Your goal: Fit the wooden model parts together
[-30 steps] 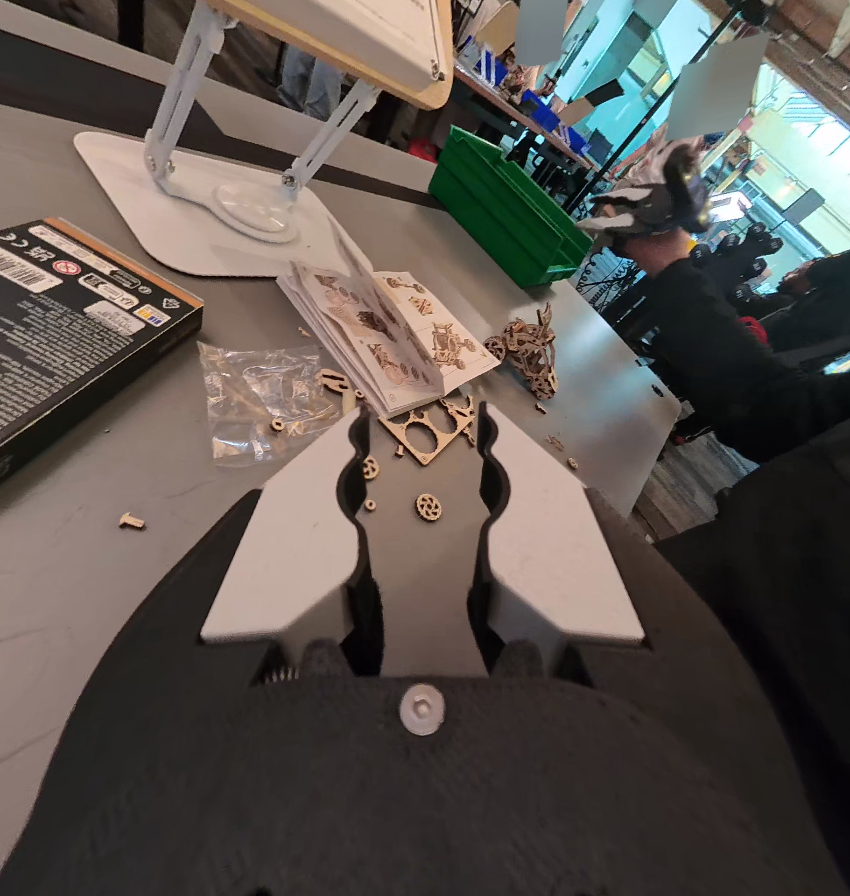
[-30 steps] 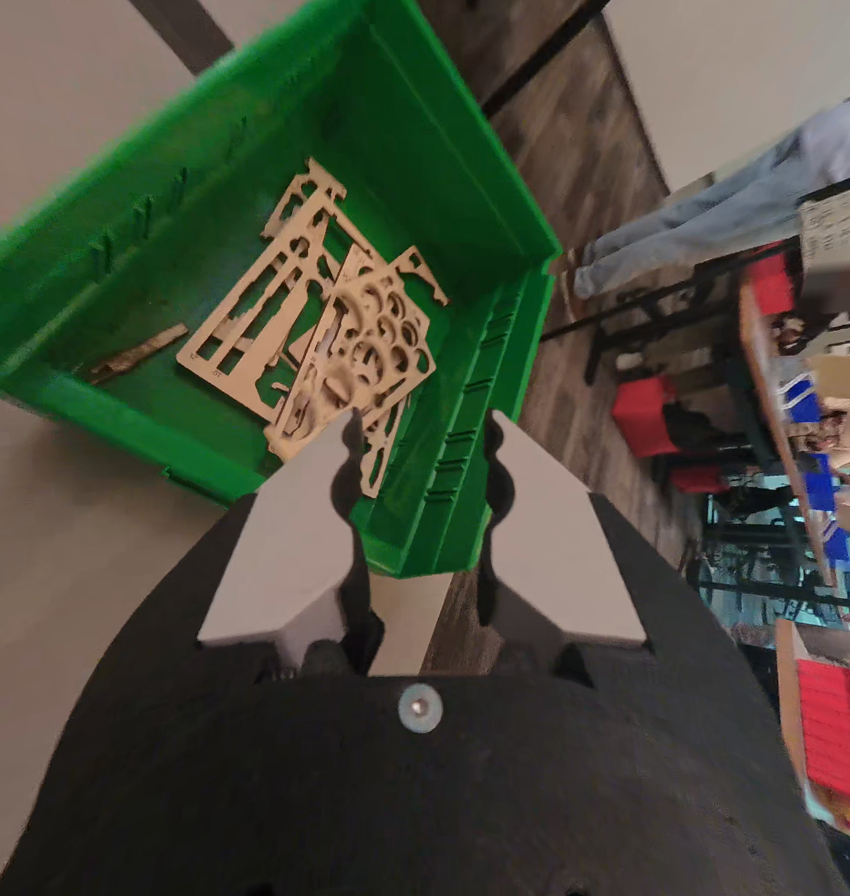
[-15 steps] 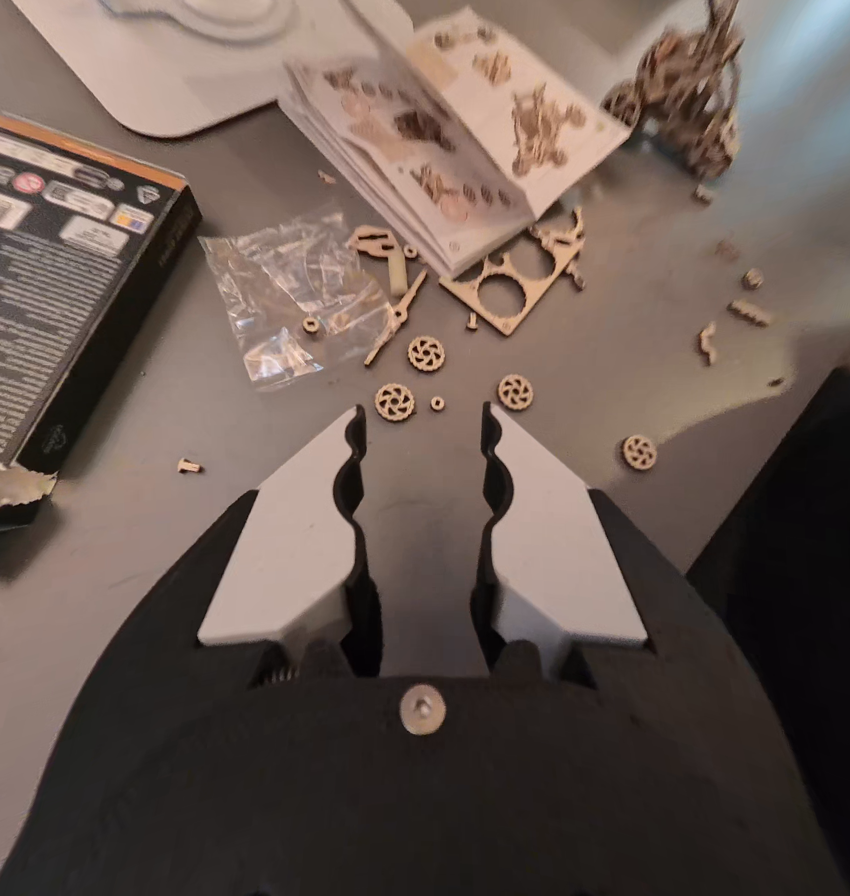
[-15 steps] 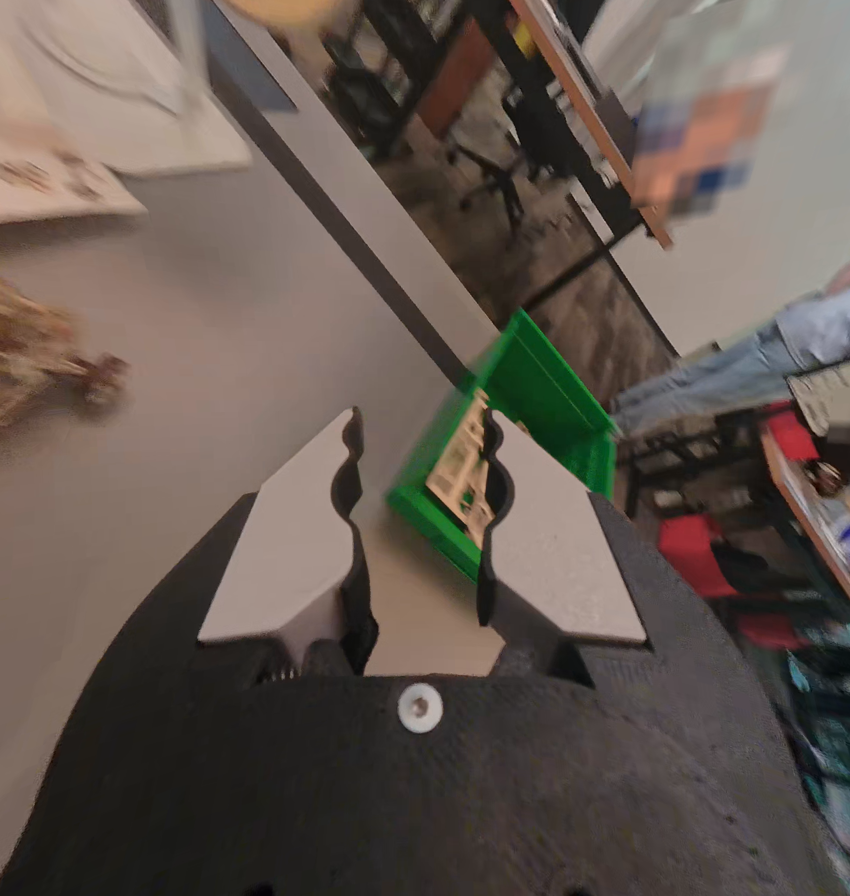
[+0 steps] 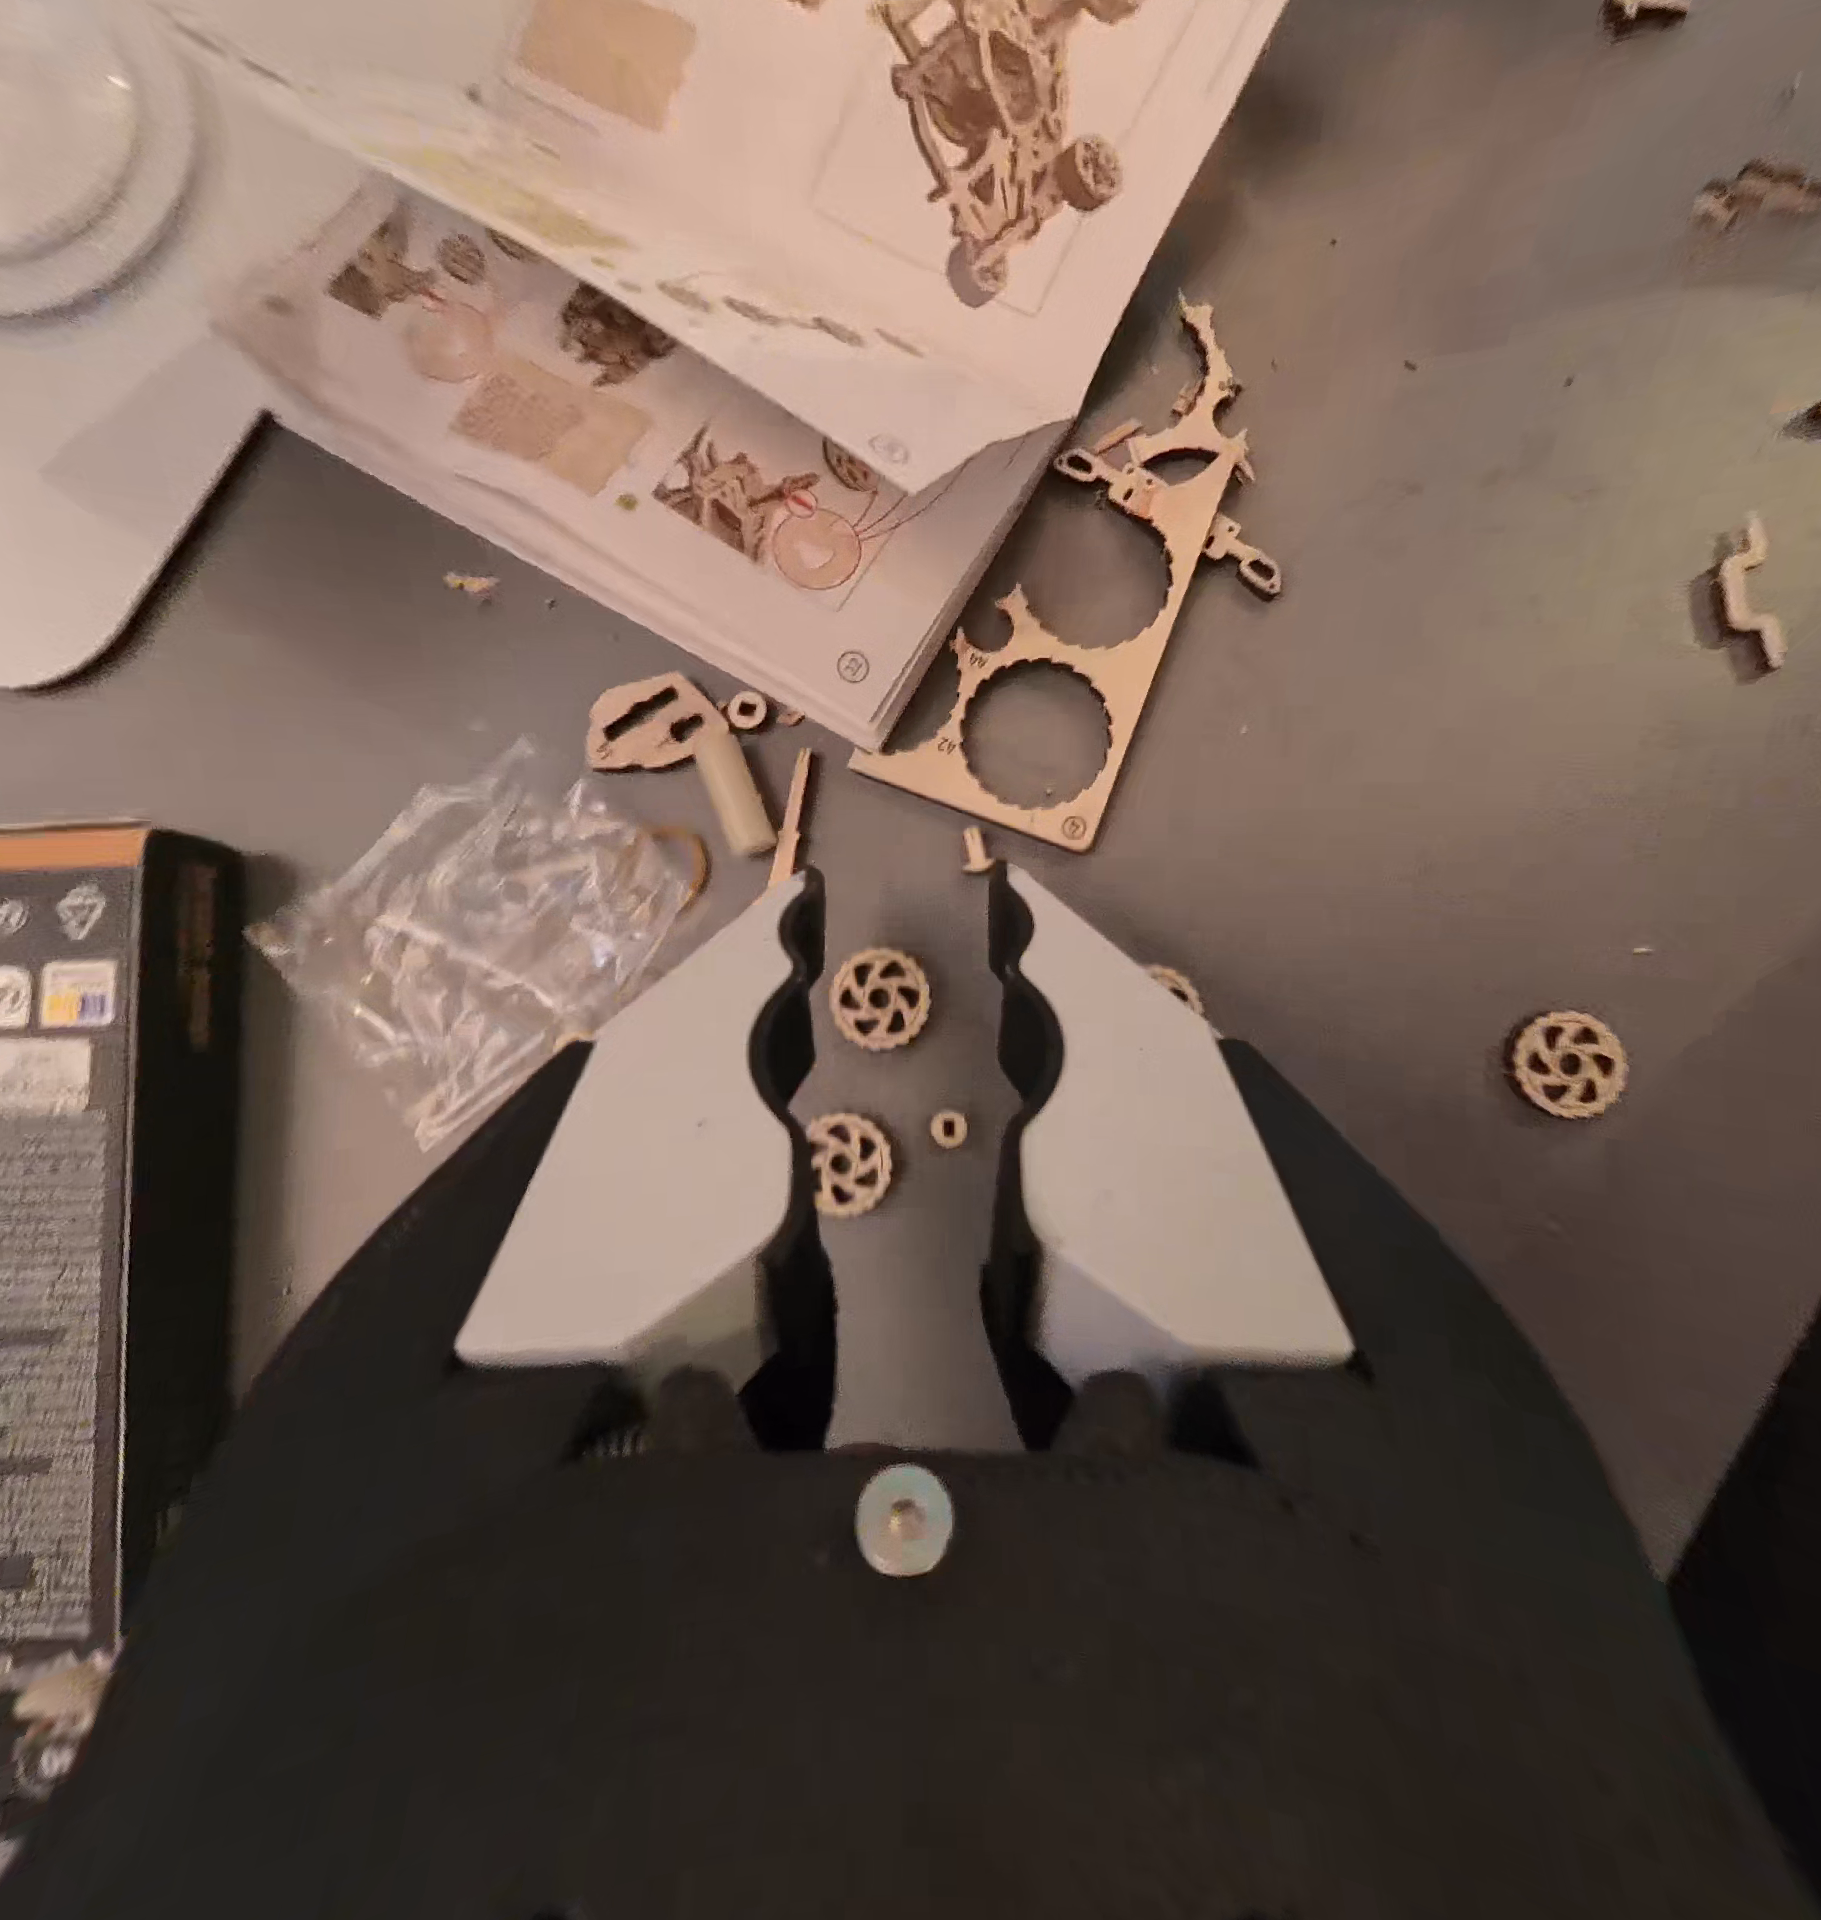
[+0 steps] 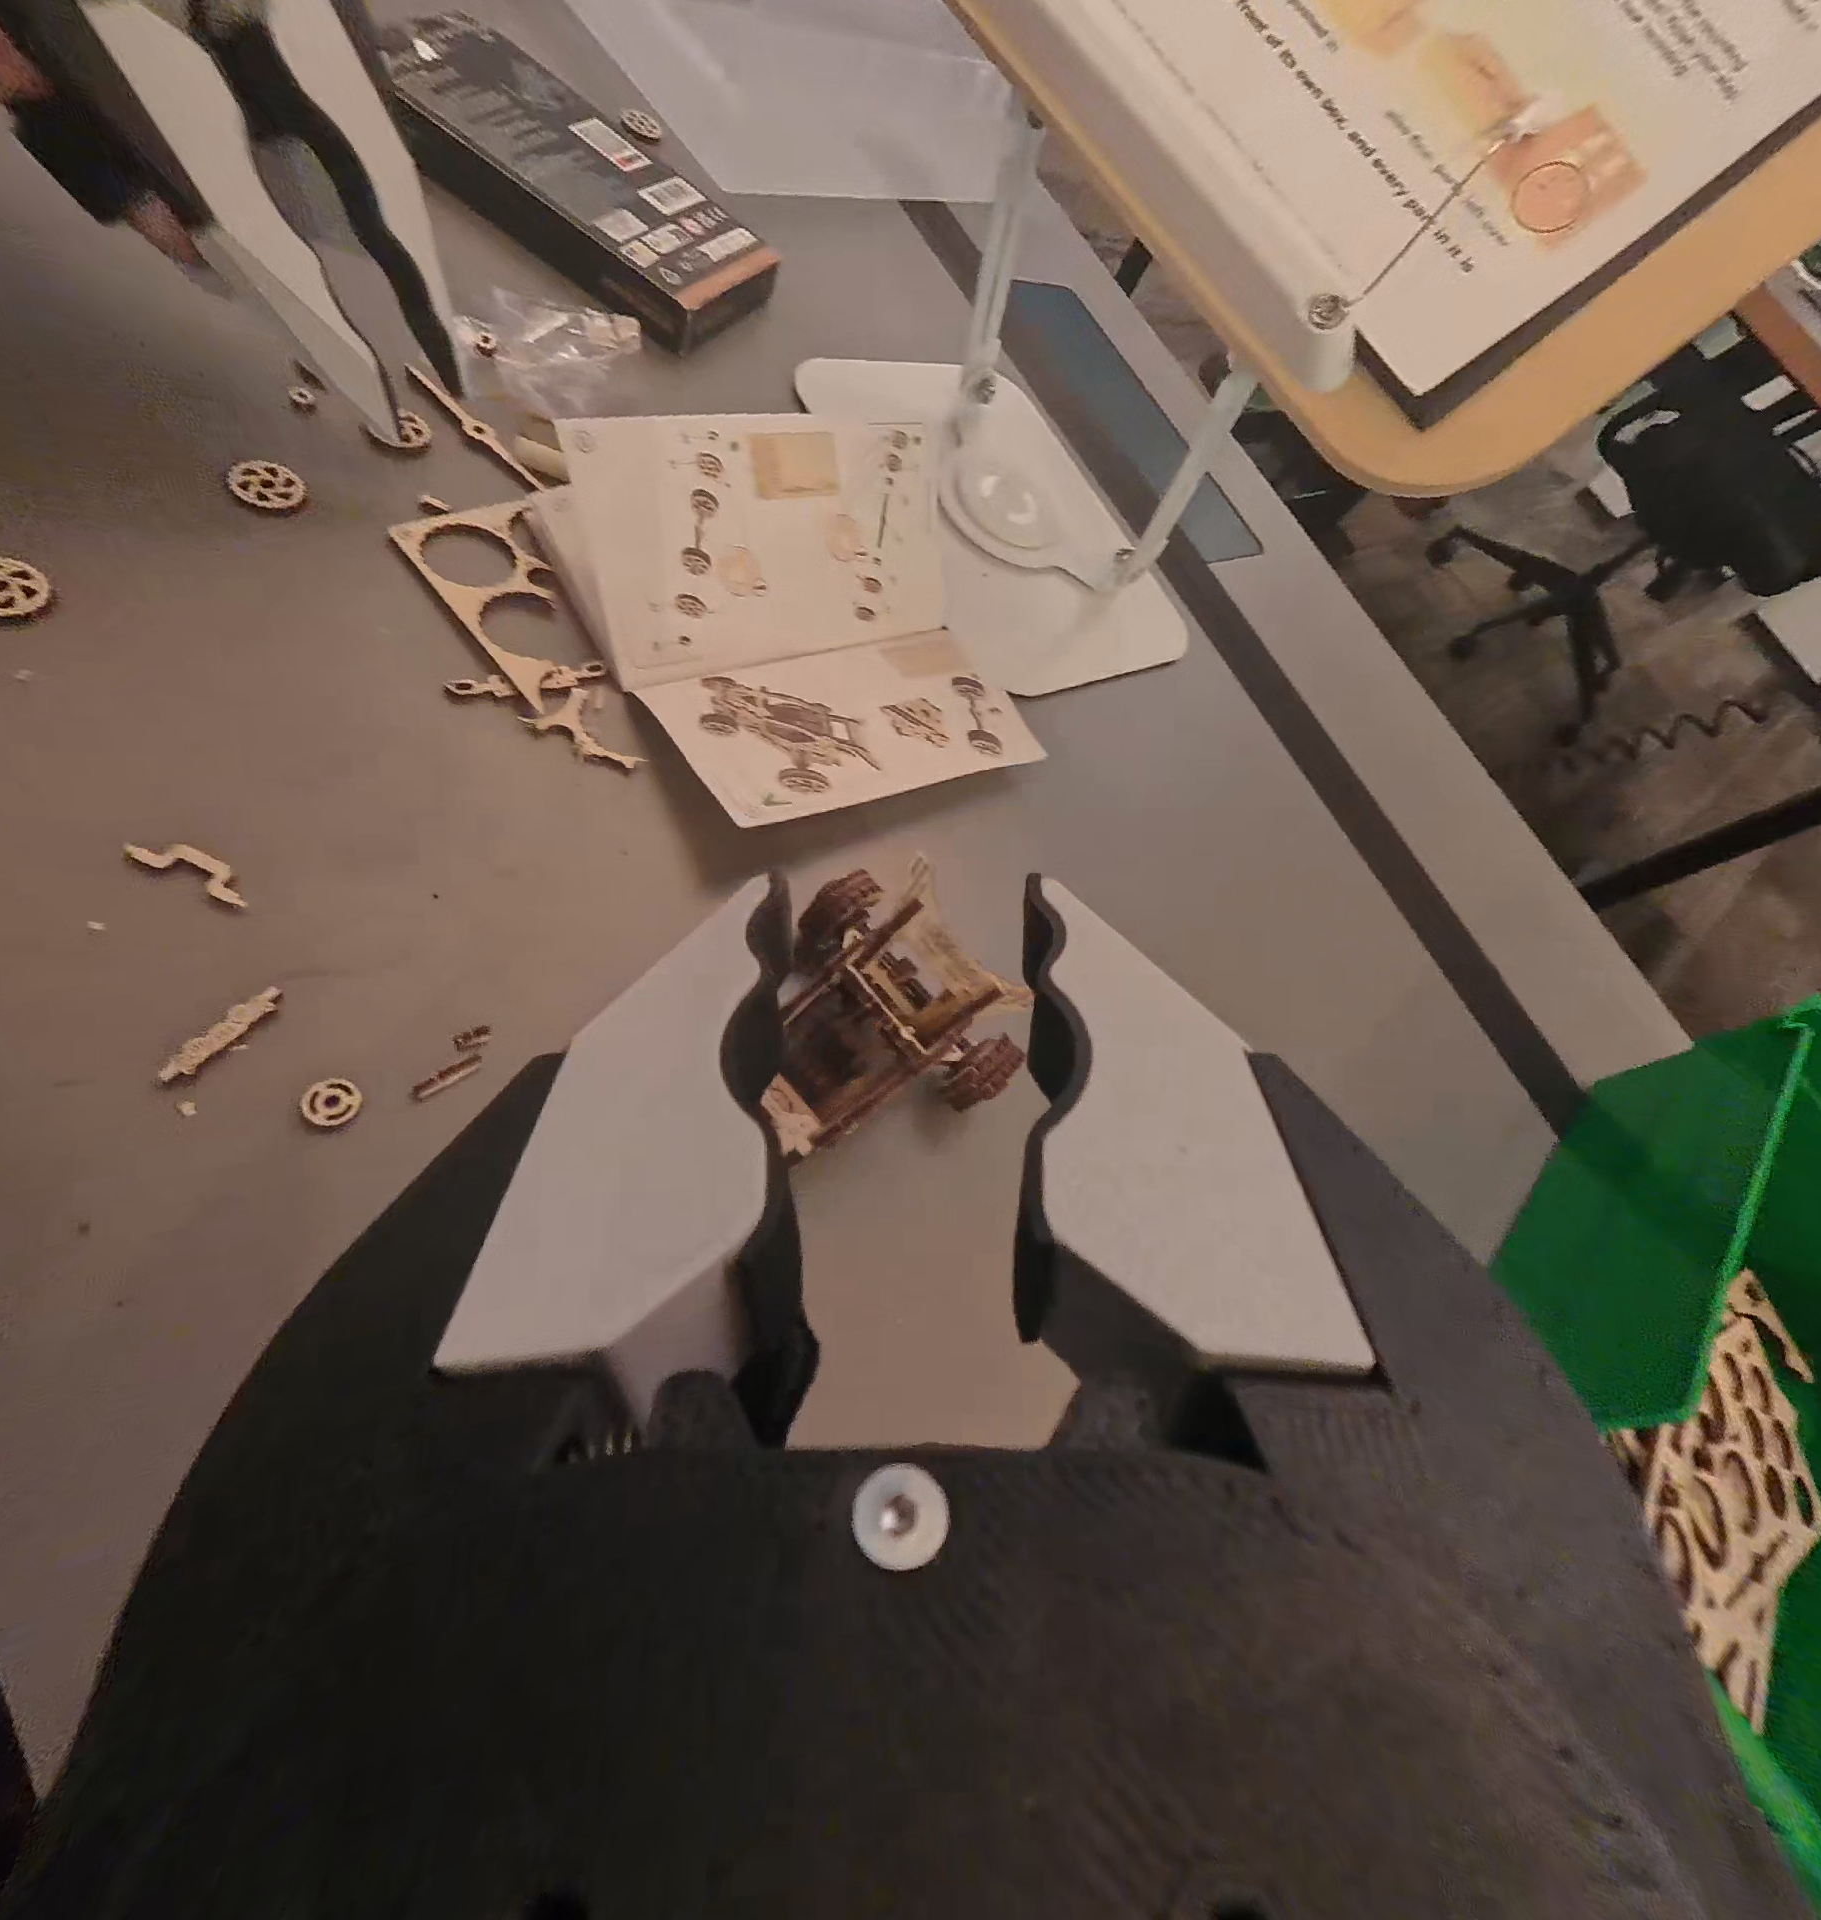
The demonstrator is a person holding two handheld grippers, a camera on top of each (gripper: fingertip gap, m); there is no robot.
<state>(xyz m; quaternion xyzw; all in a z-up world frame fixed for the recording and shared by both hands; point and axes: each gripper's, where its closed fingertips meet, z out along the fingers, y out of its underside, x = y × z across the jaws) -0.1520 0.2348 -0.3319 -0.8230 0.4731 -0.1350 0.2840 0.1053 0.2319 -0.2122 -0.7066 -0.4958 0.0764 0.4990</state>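
My left gripper [image 5: 901, 883] is open and low over the grey table, with two wooden gear wheels [image 5: 880, 1000] [image 5: 849, 1164] and a small ring [image 5: 947, 1129] lying between its fingers. Another gear [image 5: 1569, 1065] lies to the right. A punched-out wooden sheet [image 5: 1051, 686] lies just ahead. My right gripper [image 6: 904, 904] is open, and the partly built wooden car model [image 6: 885, 1008] sits on the table between its fingers, untouched. The left gripper [image 6: 418, 405] also shows at the upper left of the right wrist view.
An open instruction booklet [image 5: 740, 312] [image 6: 781, 582], a clear plastic bag [image 5: 490, 925] and a black box [image 5: 44, 1195] lie around the parts. A white stand [image 6: 1051, 582] carries a board overhead. A green bin [image 6: 1664, 1226] with wooden sheets stands at the right. Small loose parts [image 6: 189, 868] are scattered. About 30 cm separates my left fingertips from my right.
My left gripper has tipped down and moved forward over the gears. My right gripper has swung from the green bin to over the car model. Both stay open.
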